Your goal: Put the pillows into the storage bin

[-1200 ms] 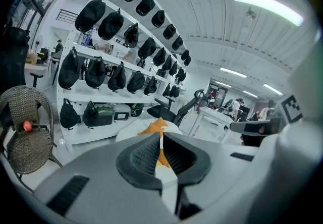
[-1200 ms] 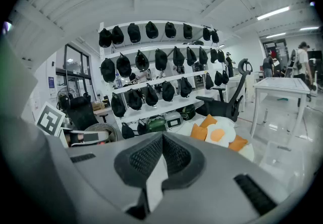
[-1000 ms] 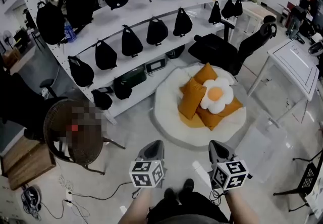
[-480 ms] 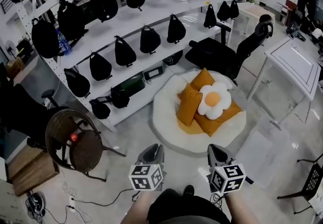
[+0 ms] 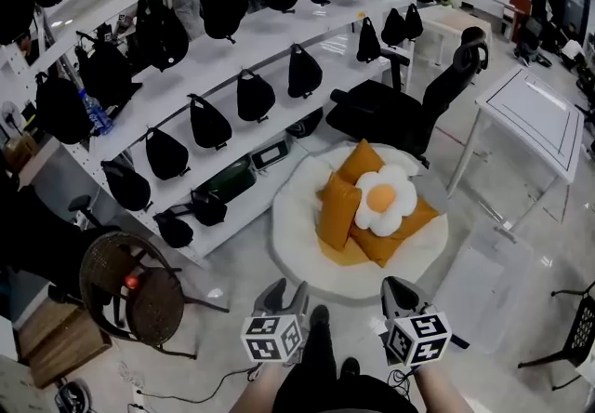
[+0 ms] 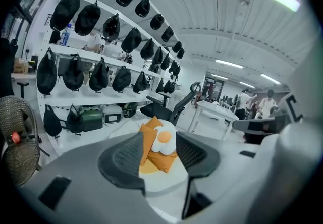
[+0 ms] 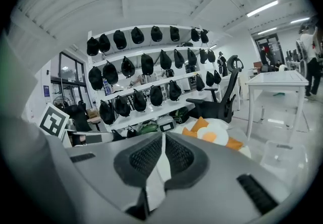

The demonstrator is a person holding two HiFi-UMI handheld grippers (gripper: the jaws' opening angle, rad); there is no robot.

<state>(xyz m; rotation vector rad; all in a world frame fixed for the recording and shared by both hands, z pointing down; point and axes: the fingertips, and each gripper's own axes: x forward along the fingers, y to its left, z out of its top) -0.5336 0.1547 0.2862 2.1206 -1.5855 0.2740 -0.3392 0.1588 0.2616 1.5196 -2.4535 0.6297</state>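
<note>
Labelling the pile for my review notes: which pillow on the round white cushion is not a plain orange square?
The flower-shaped pillow: white petals, orange centre, lying on top of the orange pillows.

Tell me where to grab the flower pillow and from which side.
Probably a white petal on the near rim of the flower pillow, approached from the near side and above: it lies on top of the orange pillows, and its rounded petals stick out free.
</note>
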